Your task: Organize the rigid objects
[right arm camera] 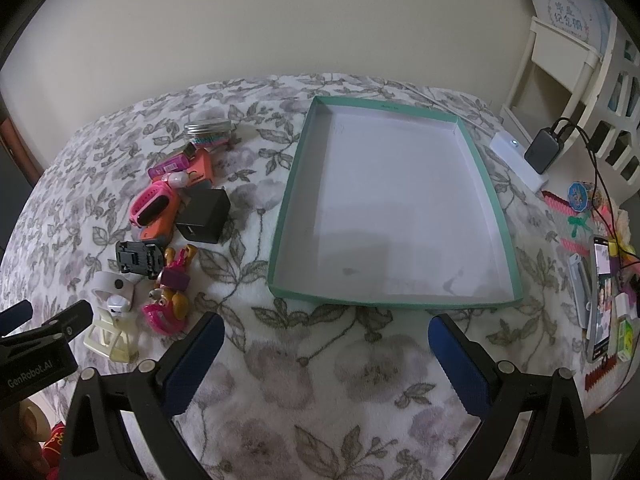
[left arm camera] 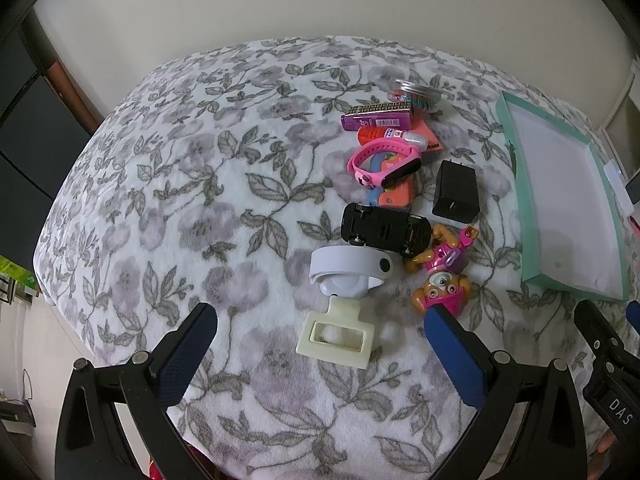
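Rigid objects lie in a loose pile on the floral blanket (left arm camera: 168,168), just left of the teal-rimmed tray (right arm camera: 290,200), which has a bare white floor. Nearest the left gripper (left arm camera: 320,344) sits a cream plastic clip (left arm camera: 336,334), touching a white rounded gadget (left arm camera: 350,272). Behind those, a black toy car (left arm camera: 386,228) lies on its roof, wheels up, with a pink puppy figure (left arm camera: 442,280) beside it. Further back: a black charger block (left arm camera: 456,194), a pink wristband (left arm camera: 384,164), a purple tube (left arm camera: 376,120) and a metal-lidded jar (left arm camera: 416,94).

The left gripper hovers low over the blanket, jaws spread wide, nothing between them, aimed at the clip. The right gripper (right arm camera: 326,356) hangs level before the tray's near edge, jaws equally wide and empty. Both point forward, side by side.
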